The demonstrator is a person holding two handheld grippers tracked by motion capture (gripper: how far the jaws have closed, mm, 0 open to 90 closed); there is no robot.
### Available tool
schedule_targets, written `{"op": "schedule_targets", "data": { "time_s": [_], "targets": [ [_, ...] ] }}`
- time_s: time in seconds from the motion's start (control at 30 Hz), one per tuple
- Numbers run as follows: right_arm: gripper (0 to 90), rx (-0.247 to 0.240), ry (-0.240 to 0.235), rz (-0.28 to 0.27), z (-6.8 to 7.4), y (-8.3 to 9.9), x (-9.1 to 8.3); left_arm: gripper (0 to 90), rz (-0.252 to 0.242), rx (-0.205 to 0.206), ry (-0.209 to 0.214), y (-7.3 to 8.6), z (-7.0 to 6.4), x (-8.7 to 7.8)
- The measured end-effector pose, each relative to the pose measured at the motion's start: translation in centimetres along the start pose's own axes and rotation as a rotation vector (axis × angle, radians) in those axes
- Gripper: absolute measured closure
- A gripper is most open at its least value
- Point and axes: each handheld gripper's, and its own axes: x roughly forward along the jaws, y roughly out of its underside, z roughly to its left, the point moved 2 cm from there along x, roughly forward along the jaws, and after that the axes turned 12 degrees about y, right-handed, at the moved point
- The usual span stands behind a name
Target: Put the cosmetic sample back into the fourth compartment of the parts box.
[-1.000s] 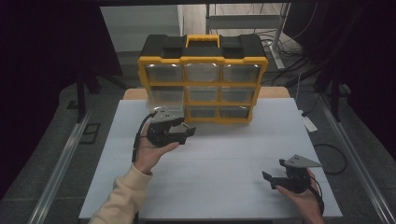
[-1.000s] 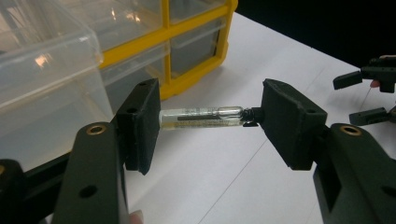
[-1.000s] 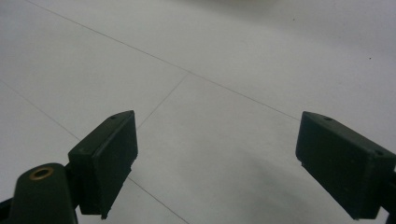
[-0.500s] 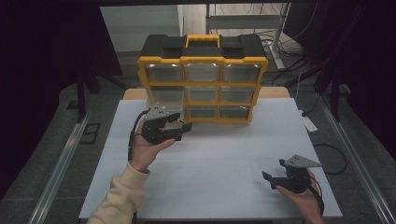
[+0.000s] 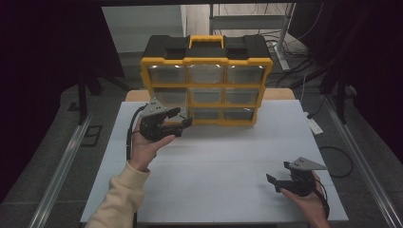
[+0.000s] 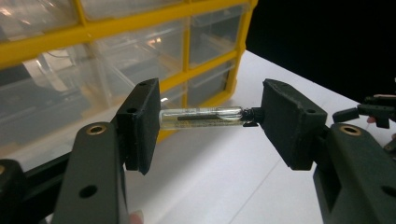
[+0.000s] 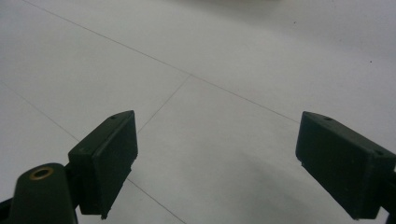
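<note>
My left gripper (image 5: 183, 118) is held up in front of the lower left drawers of a yellow and black drawer organizer (image 5: 206, 61). It is shut on a small clear glass vial (image 6: 201, 116) with a black cap, clamped end to end between its pads, with a dark strip inside. The organizer (image 6: 93, 28) and its clear drawers stand just behind the vial in the left gripper view. My right gripper (image 5: 277, 172) rests low at the table's near right, open, with bare white table between its jaws (image 7: 215, 163).
The white table (image 5: 223, 156) stretches between the two hands. Metal rails run along both sides of it, and cables lie on the floor at the right. The right gripper (image 6: 373, 109) shows far off at the right edge of the left gripper view.
My left gripper has moved a little left and away from me, closer to the organizer, still holding the vial. The right gripper has stayed put.
</note>
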Motion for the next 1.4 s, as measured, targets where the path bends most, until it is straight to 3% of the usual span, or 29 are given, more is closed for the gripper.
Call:
{"op": "schedule_targets", "data": {
  "time_s": [0.37,0.63,1.03,1.33,1.4],
  "targets": [
    [13.2,0.003,0.002,0.002,-0.1,0.0,0.0,39.8,-0.016,0.006,-0.050,-1.7,1.7,-0.4],
    [13.2,0.004,0.001,0.002,-0.1,0.0,0.1,39.8,-0.012,-0.021,-0.103,-2.6,3.6,-0.3],
    [13.2,0.005,0.004,0.004,-0.1,0.1,0.1,39.8,0.030,-0.058,-0.205,-2.4,6.6,0.6],
    [13.2,0.006,-0.001,0.004,-0.1,0.1,0.2,38.1,0.036,-0.064,-0.221,-2.1,7.3,1.1],
    [13.1,0.004,-0.002,0.006,-0.1,0.1,0.2,29.0,0.039,-0.070,-0.207,-2.0,7.3,1.0]
  ]
}}
